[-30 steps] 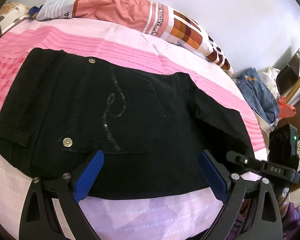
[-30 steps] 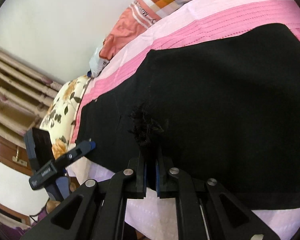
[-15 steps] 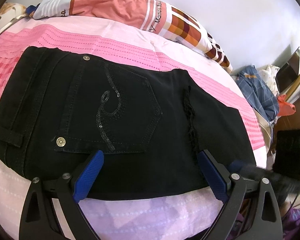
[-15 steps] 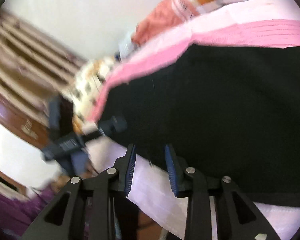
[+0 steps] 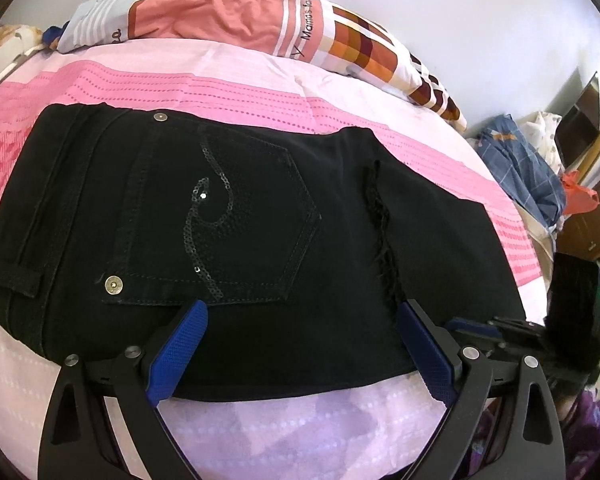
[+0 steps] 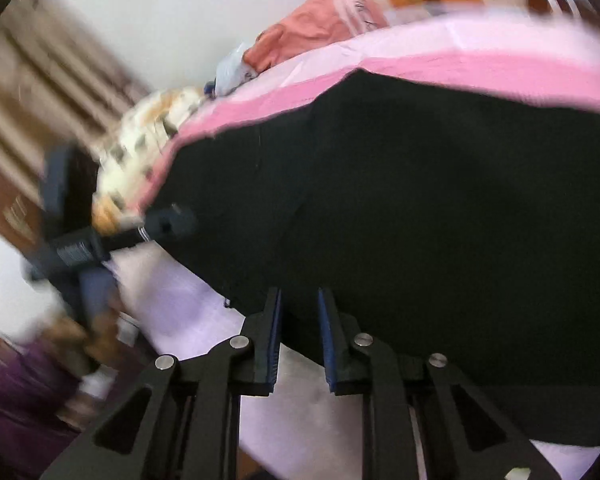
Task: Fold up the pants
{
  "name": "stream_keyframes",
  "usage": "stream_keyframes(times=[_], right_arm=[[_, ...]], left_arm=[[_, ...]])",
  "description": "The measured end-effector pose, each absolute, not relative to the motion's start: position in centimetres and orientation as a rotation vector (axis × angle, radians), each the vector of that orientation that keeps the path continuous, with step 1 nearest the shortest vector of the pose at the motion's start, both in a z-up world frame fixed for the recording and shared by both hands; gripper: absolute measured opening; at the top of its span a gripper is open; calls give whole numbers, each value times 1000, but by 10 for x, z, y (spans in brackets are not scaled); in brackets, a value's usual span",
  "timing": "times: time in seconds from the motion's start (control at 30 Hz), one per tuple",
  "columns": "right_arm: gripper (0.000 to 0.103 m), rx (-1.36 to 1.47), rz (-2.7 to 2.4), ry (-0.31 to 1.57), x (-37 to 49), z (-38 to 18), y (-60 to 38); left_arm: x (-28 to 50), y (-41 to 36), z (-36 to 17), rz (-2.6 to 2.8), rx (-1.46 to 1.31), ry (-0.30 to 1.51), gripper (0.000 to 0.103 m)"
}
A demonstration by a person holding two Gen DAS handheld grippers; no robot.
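Seeing black pants (image 5: pixel 236 236) folded compact mid-bed (image 5: pixel 260 92) | left hand-held gripper (image 5: pixel 300 352) wide at 6 o'clock, empty | right hand-held gripper (image 6: pixel 299 340) narrow, just closing, empty | I judge folding nearly done

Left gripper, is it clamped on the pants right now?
No, the left gripper stands wide open over the black pants, pinching nothing.

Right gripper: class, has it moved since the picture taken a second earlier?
Yes. The right gripper, then shut on the frayed hem of the black pants, has let go and drawn back to their near edge; its narrow gap has just been closing, nothing gripped.
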State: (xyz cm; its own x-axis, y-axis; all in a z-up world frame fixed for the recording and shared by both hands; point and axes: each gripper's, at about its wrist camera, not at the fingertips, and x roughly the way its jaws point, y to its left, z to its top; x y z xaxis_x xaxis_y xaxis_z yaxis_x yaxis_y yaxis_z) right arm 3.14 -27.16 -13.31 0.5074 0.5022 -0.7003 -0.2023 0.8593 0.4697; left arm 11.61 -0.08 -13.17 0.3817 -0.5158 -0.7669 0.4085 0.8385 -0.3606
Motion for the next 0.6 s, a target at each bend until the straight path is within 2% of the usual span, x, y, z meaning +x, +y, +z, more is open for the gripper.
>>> stream_keyframes(times=[0.07, 0.33, 0.5, 0.6], right_arm=[[18, 341, 441, 961, 34, -130, -269], [20, 594, 412, 906, 84, -89, -336], [22, 599, 386, 989, 143, -96, -356], [23, 561, 352, 1076, 166, -119, -356]], left_arm=[[116, -1, -131, -592, -114, 1024, 95], [111, 2, -122, -607, -136, 1024, 95], [105, -1, -119, -616, -125, 1030, 95], [107, 0, -118, -608, -129, 1028, 95]])
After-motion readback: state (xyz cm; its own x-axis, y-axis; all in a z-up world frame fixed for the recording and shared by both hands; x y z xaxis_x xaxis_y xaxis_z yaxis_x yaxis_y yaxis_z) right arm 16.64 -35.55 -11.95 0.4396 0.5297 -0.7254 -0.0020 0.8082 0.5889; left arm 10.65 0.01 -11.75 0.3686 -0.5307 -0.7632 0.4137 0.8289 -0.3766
